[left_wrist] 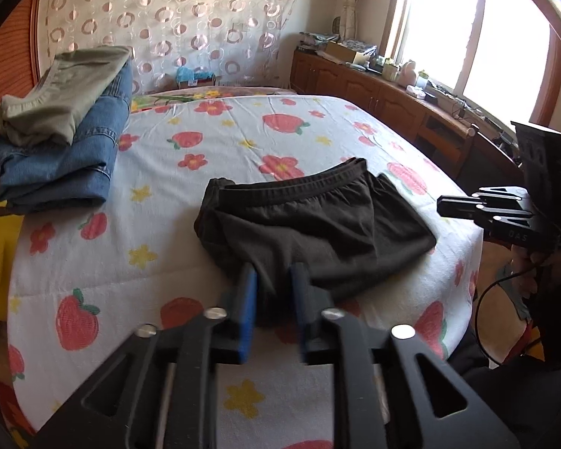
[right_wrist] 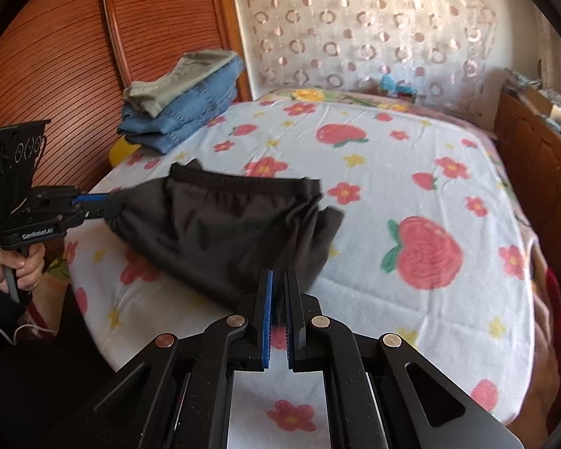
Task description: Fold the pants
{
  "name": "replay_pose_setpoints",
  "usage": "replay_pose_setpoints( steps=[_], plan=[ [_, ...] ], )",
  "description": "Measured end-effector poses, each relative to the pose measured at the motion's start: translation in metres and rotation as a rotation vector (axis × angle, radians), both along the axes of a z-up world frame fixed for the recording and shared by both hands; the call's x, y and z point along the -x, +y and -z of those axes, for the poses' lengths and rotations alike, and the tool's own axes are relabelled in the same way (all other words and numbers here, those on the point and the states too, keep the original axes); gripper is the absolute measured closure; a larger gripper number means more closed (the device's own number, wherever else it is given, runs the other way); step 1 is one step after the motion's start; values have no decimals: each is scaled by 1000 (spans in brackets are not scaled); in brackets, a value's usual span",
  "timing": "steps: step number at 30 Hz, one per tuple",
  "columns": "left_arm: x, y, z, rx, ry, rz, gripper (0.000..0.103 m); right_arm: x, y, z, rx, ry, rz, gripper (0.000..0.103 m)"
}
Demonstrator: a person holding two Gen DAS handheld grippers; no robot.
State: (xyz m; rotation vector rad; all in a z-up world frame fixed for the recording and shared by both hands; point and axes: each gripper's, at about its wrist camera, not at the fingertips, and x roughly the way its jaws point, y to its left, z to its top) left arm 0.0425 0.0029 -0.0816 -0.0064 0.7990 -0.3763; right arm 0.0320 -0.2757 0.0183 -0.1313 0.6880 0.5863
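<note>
Two handheld grippers work over a bed covered in a strawberry-and-flower print blanket (left_wrist: 205, 138). A pair of black pants (left_wrist: 318, 224) with an elastic waistband lies on the blanket near its front edge, within easy reach of the person. The pants are doubled into a short, thick packet with the waistband on the far side.

The left gripper (left_wrist: 275, 273) points down at the near edge of the packet. Its blue-padded tongs are partly spread, and the dark cloth reaches in between them, but the gap looks too wide for a pinch. It reads as a grip let go so that the fold can rest where it is laid.

The right gripper (right_wrist: 278, 275) has its tongs pressed together. Seen from the left wrist camera, it hangs just off the right side of the pants, clear of the cloth and carrying nothing.

At the far left corner sits a finished stack of olive-green pants (left_wrist: 67, 89) on top of folded blue jeans (left_wrist: 56, 172). It is probably parked there to keep the middle of the bed free for folding (the black pair seems next in line to join it).

White lettering on the left gripper's body reads roughly "GenRobot.AI", above the person's hand (right_wrist: 18, 262) on the handle. The right gripper shows the letters "DAS". No label is visible on any garment.
</note>
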Motion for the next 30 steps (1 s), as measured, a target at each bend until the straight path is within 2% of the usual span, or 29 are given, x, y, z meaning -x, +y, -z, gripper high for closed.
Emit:
replay_pose_setpoints(
  steps=[2,4,5,7,8,9,11,14,20,21,23,28,30],
  plan=[
    [-3,2,1,-6,-6,-22,52,2,-1,-4,-5,-12,7,99],
    [-8,5,4,-7,3,-43,43,2,-3,-6,-10,-23,8,93],
    [-11,6,5,-3,7,-49,34,1,-3,-5,-5,-25,12,93],
    [-15,9,8,16,13,-54,25,-3,-2,-2,1,-24,16,92],
    [-19,9,11,20,18,-56,24,-6,-1,-1,5,-22,16,88],
    [-22,10,12,17,24,-60,24,-9,0,1,6,-23,18,84],
    [-28,10,14,11,25,-68,24,-16,4,4,9,-25,16,68],
    [-35,10,14,3,16,-80,24,-31,12,7,6,-23,3,65],
    [-49,9,14,-10,-2,-80,25,-70,31,15,20,3,-6,64],
    [-52,8,15,-10,-1,-73,28,-76,34,16,24,8,-7,64],
    [-57,7,16,-4,8,-62,41,-86,40,17,32,14,-8,64],
    [-68,4,18,23,24,-25,65,-105,47,23,21,62,-29,64],
    [-71,1,19,15,21,-17,67,-109,47,24,14,74,-32,64]
  ],
)
